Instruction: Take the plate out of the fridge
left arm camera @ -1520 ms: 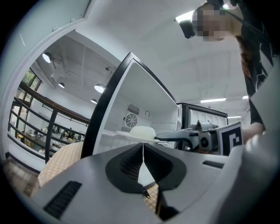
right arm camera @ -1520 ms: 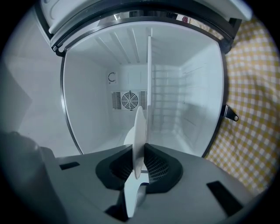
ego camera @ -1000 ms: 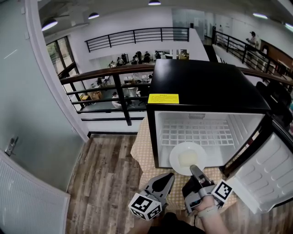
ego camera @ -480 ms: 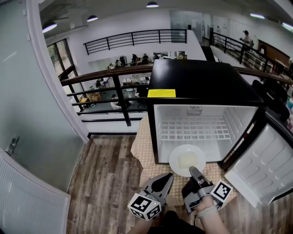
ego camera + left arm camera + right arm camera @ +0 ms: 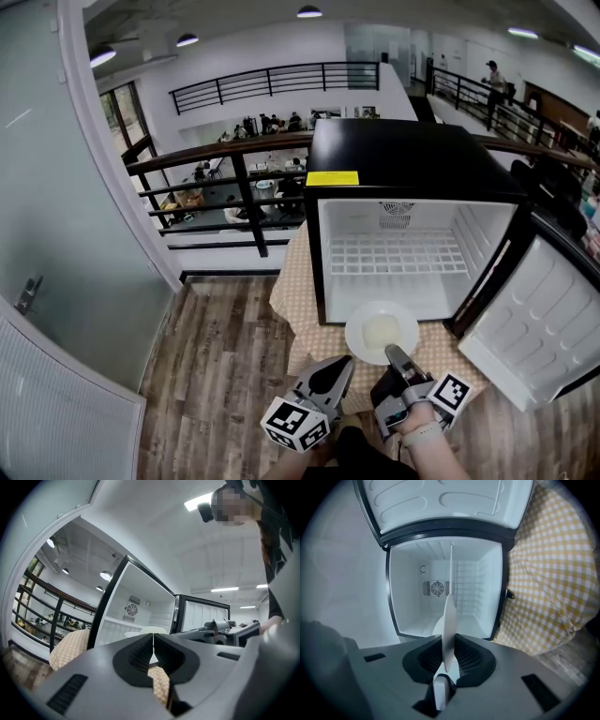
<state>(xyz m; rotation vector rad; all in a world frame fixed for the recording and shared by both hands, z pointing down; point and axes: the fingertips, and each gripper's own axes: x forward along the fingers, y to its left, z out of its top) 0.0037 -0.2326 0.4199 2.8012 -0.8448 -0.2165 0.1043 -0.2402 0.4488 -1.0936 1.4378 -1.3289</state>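
A round white plate point(image 5: 382, 331) hangs just in front of the open black mini fridge point(image 5: 412, 187), over the checked tablecloth. My right gripper point(image 5: 397, 359) is shut on the plate's near rim; in the right gripper view the plate point(image 5: 449, 620) shows edge-on between the jaws, with the empty white fridge interior point(image 5: 440, 588) behind. My left gripper point(image 5: 339, 368) sits beside it to the left, shut with nothing between its jaws. In the left gripper view the plate point(image 5: 146, 630) shows low in front of the fridge.
The fridge door point(image 5: 534, 323) stands swung open at the right. A table with a yellow checked cloth point(image 5: 305, 323) carries the fridge. A dark railing point(image 5: 225, 178) runs behind, and wood flooring point(image 5: 216, 375) lies at the left.
The plate has come out of the fridge toward me with my right gripper, and now sits clear of the fridge's front edge. The left gripper has hardly moved.
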